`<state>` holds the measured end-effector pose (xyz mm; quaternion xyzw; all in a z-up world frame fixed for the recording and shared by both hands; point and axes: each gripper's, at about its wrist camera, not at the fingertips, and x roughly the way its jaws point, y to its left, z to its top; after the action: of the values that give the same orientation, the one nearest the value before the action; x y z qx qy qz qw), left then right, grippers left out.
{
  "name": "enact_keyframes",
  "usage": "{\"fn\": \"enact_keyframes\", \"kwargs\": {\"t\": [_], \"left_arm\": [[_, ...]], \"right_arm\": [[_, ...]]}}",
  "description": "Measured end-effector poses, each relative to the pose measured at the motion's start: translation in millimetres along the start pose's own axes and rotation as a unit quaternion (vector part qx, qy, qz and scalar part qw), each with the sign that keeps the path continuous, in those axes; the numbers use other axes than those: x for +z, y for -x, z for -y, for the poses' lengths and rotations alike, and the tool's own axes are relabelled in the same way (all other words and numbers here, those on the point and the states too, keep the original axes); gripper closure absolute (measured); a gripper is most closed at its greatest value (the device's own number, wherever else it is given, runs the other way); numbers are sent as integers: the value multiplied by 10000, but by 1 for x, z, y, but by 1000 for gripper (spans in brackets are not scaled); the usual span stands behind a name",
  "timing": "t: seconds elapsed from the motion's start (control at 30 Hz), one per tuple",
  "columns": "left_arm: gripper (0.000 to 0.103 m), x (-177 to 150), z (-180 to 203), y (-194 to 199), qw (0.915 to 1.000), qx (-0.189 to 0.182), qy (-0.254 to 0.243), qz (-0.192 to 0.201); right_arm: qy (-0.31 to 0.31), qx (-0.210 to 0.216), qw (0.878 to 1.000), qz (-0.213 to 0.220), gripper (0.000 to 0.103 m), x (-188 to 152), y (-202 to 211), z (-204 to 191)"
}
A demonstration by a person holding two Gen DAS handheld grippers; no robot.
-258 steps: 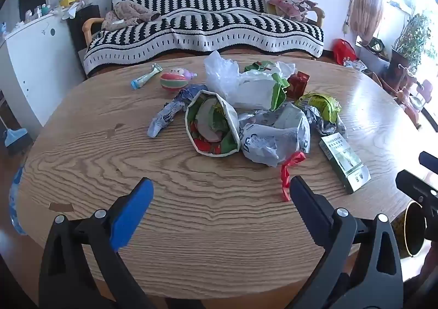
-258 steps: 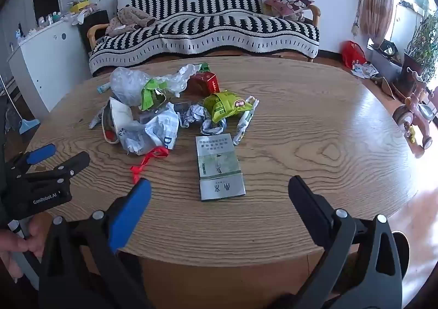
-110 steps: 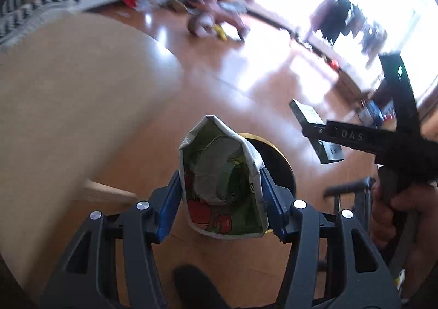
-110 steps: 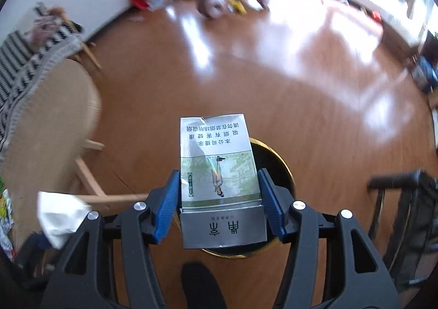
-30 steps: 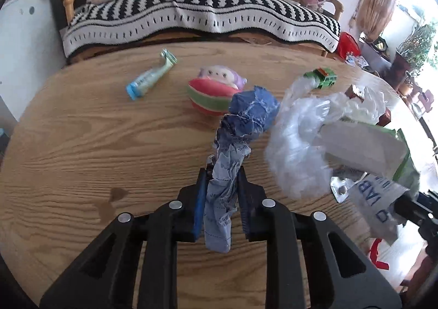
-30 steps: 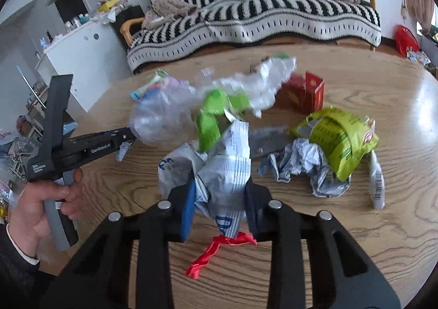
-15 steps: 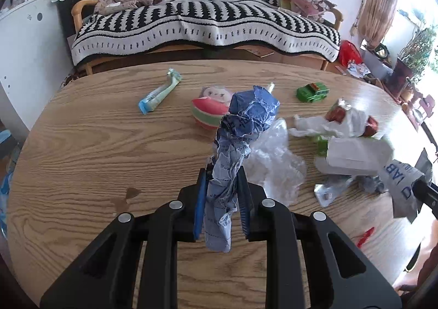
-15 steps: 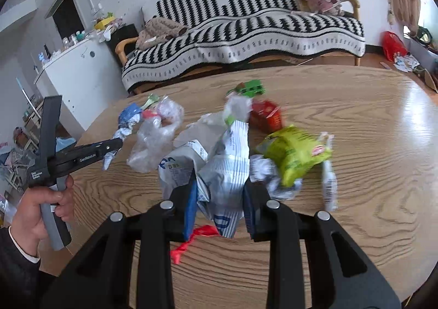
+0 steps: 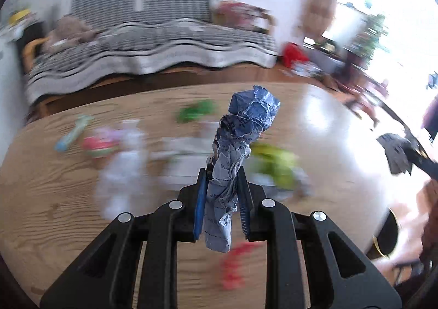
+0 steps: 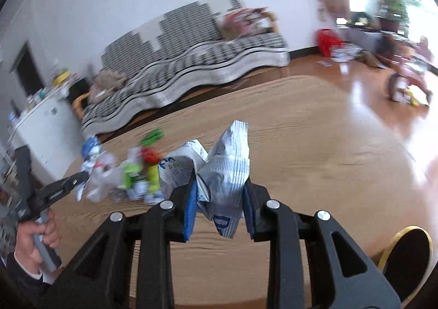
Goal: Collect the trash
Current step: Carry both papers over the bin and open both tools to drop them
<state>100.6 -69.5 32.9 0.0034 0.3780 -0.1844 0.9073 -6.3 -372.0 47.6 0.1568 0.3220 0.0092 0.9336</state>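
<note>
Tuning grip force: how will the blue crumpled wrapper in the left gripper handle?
The wrapper is probably light and thin: it is heavily creased. It stands above the left gripper unsupported, so crumpling seems to stiffen it. It likely crushes further under squeeze.

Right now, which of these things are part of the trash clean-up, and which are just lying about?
Part of the job:
- crumpled blue paper in the left gripper
- crumpled white bag in the right gripper
- bin
- wrappers on the table

Just lying about:
- striped sofa
- green toy car
- tricycle
</note>
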Motion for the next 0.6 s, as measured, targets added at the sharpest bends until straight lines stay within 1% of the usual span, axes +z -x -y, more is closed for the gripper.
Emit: {"fn": "enact_keyframes", "kwargs": {"t": [0.03,0.07,0.1,0.17,0.2,0.23,0.27,0.3,0.33,0.37,0.4,0.43,0.47,0.5,0.53,0.6], "left_arm": [[82,-1,20,-4,9998,-183,-110,-55],[82,-2,50,-10,9986,-427,-299,-136],[82,-4,77,-15,9969,-584,-483,-196],[82,-11,131,-24,9920,-887,-841,-316],[82,-16,155,-29,9888,-1045,-989,-390],[82,-23,181,-33,9849,-1206,-1151,-476],[82,-32,213,-39,9792,-1408,-1334,-589],[82,-41,239,-44,9746,-1580,-1431,-689],[82,-54,276,-52,9670,-1851,-1539,-834],[82,-64,297,-57,9620,-2020,-1588,-926],[82,-74,321,-63,9563,-2188,-1639,-1041],[82,-90,354,-72,9476,-2386,-1726,-1241],[82,-102,376,-79,9417,-2492,-1787,-1386],[82,-118,402,-87,9347,-2592,-1874,-1550],[82,-131,423,-95,9286,-2669,-1938,-1701],[82,-155,453,-112,9182,-2745,-2020,-2020]], "right_arm": [[-90,-182,9998,67,74,1,11,18],[-160,-322,9993,118,74,0,20,34],[-265,-560,9979,188,74,-1,34,57],[-476,-964,9938,285,74,-5,58,96],[-551,-1084,9921,304,74,-6,65,109],[-699,-1360,9877,336,74,-11,80,133],[-803,-1523,9844,354,74,-15,90,149],[-953,-1730,9796,371,74,-22,104,173],[-1071,-1882,9756,376,74,-27,114,191],[-1201,-2052,9706,362,74,-33,123,209],[-1411,-2267,9632,307,74,-42,134,233],[-1579,-2388,9578,253,74,-51,142,251],[-1773,-2520,9512,153,74,-60,147,270],[-2063,-2728,9397,-58,74,-73,152,295],[-2305,-2817,9311,-251,74,-84,153,315],[-2762,-2842,9157,-659,74,-108,150,347]]}}
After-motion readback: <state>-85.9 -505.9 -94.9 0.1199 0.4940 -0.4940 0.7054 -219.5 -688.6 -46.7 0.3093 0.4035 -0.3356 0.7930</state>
